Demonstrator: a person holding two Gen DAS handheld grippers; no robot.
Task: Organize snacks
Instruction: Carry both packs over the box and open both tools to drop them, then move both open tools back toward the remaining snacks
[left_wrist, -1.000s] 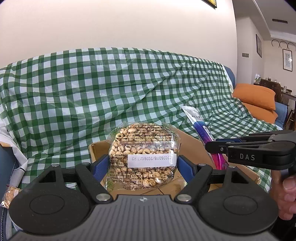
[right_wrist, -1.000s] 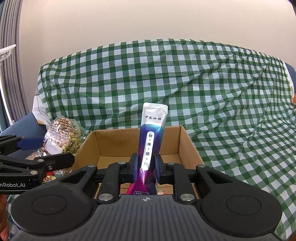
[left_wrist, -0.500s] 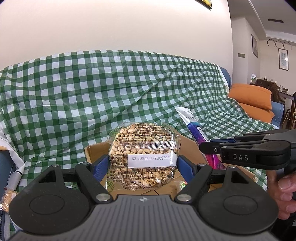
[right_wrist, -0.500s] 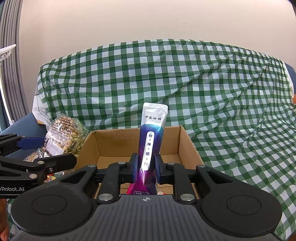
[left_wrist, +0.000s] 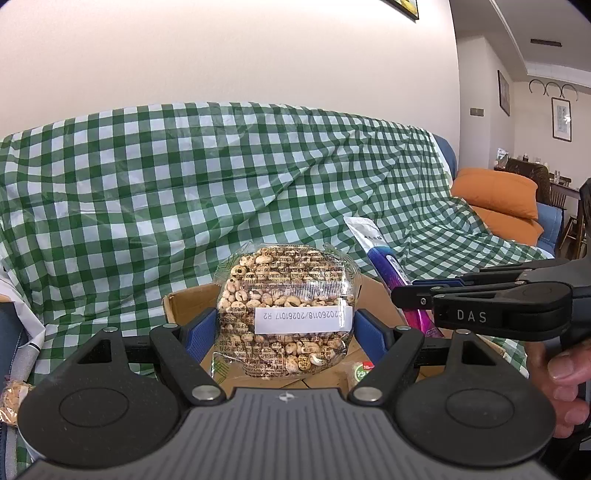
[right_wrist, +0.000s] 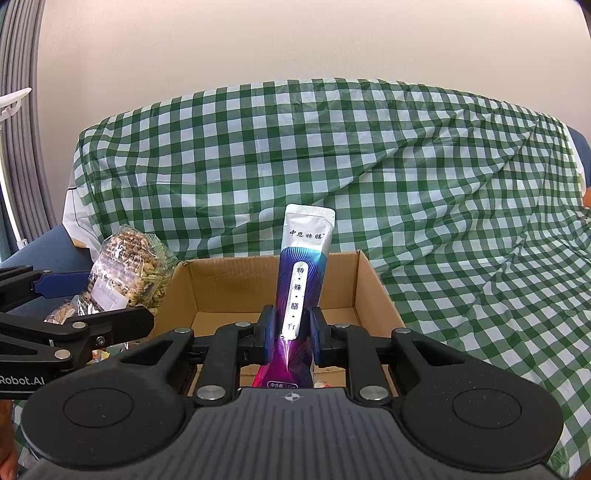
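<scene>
Your left gripper (left_wrist: 284, 328) squeezes the round clear bag of puffed cereal (left_wrist: 284, 314) just above the open brown cardboard box (right_wrist: 365, 280). Your right gripper (right_wrist: 291, 334) pinches the tall silver and purple stick pack (right_wrist: 301, 273) above the same box. Green checked cloth (right_wrist: 406, 166) lies behind the box.

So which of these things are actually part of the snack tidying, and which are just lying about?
Part of the job:
- clear round pack of puffed cereal, in the left tongs
- silver-and-purple stick sachet, in the right tongs
- open brown cardboard box

Just lying about:
- green-and-white checked cloth
- orange cushion
- framed wall pictures
</scene>
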